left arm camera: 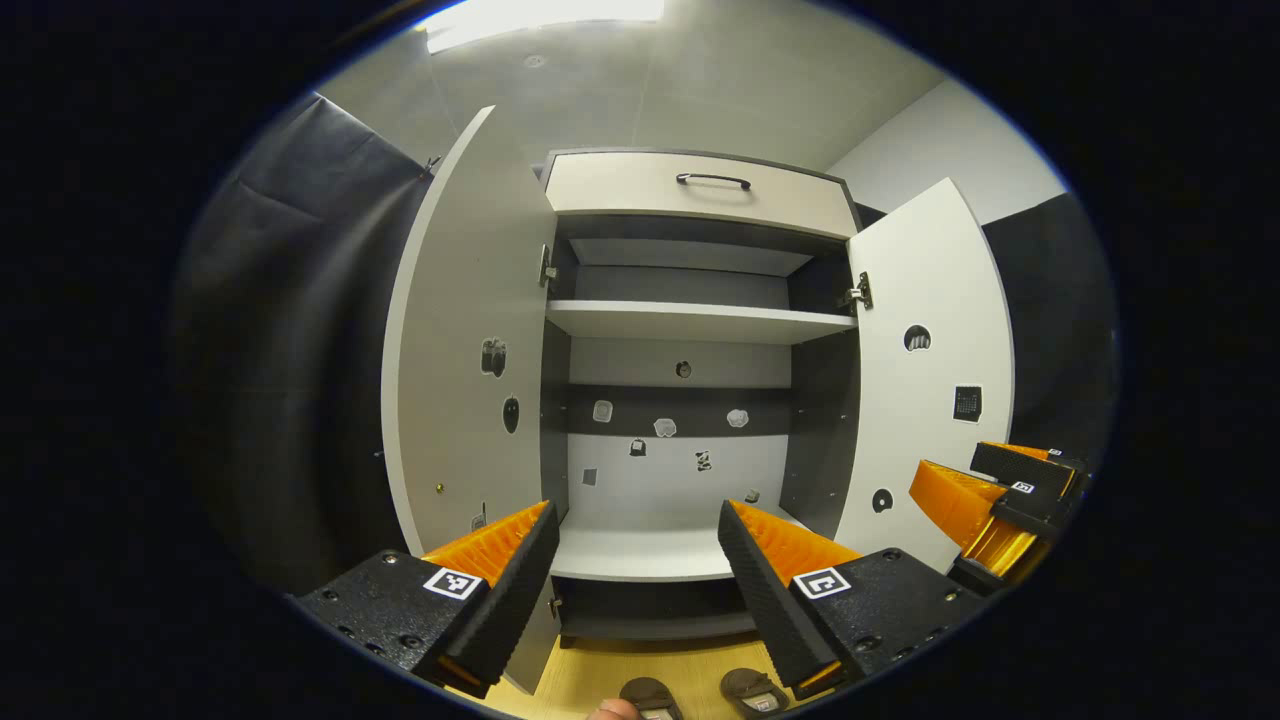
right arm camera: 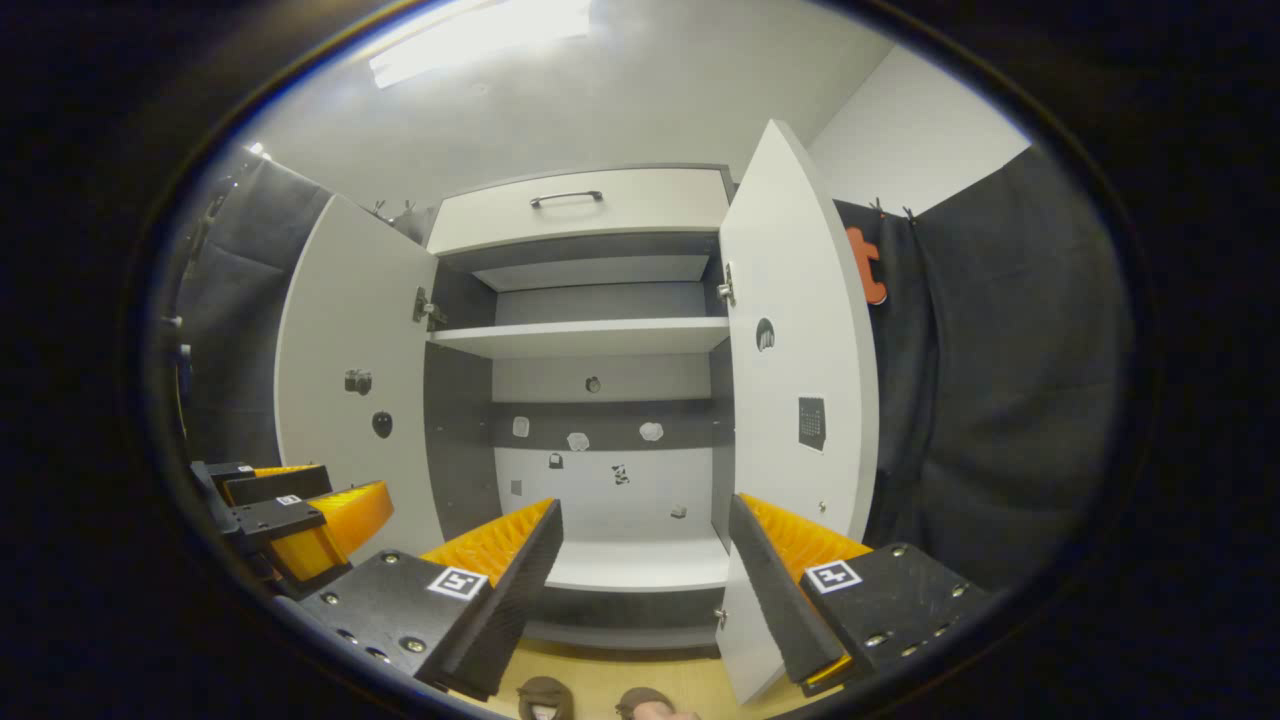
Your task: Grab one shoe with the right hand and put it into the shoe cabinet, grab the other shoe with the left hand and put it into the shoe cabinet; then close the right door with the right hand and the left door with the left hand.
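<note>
The white shoe cabinet [left arm camera: 690,322] stands right ahead with its left door [left arm camera: 460,340] and right door [left arm camera: 930,380] swung wide. Its bottom board [left arm camera: 640,555] is bare. Two brown shoes [left arm camera: 650,695] [left arm camera: 755,690] sit on the floor just in front of it, at the bottom edge of the left gripper view, below my fingers. My left gripper [left arm camera: 637,510] is open and holds nothing. In the right gripper view the cabinet [right arm camera: 590,338] and the shoes [right arm camera: 545,695] [right arm camera: 645,703] show again. My right gripper [right arm camera: 648,505] is open too, with nothing in it.
A drawer [left arm camera: 700,190] with a dark handle tops the cabinet, above an upper shelf. Small stickers dot the back panel and doors. The floor [left arm camera: 590,680] is light wood. Dark cloth walls flank both sides. The other gripper [left arm camera: 1000,500] hangs by the right door, and the left one [right arm camera: 290,510] near the left door.
</note>
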